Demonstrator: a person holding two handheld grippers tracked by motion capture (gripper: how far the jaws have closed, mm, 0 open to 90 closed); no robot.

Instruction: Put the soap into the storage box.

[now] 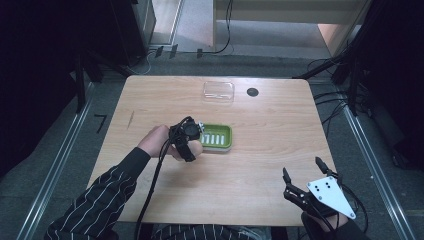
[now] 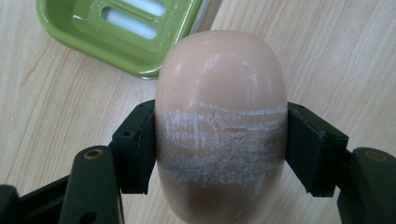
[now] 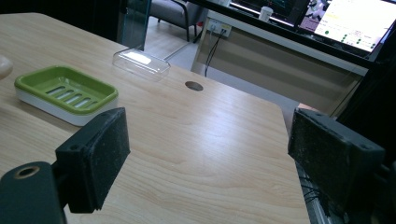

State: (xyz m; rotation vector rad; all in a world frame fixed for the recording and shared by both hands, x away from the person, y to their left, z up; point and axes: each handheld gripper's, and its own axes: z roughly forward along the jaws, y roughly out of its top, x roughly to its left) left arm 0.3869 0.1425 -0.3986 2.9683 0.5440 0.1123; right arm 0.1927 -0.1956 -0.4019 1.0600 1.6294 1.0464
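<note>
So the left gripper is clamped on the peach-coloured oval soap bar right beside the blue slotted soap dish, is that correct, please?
Not quite: the slotted soap dish is green, not blue, as the left gripper view shows. The left gripper is indeed clamped on the peach-coloured oval soap bar right beside it.
</note>
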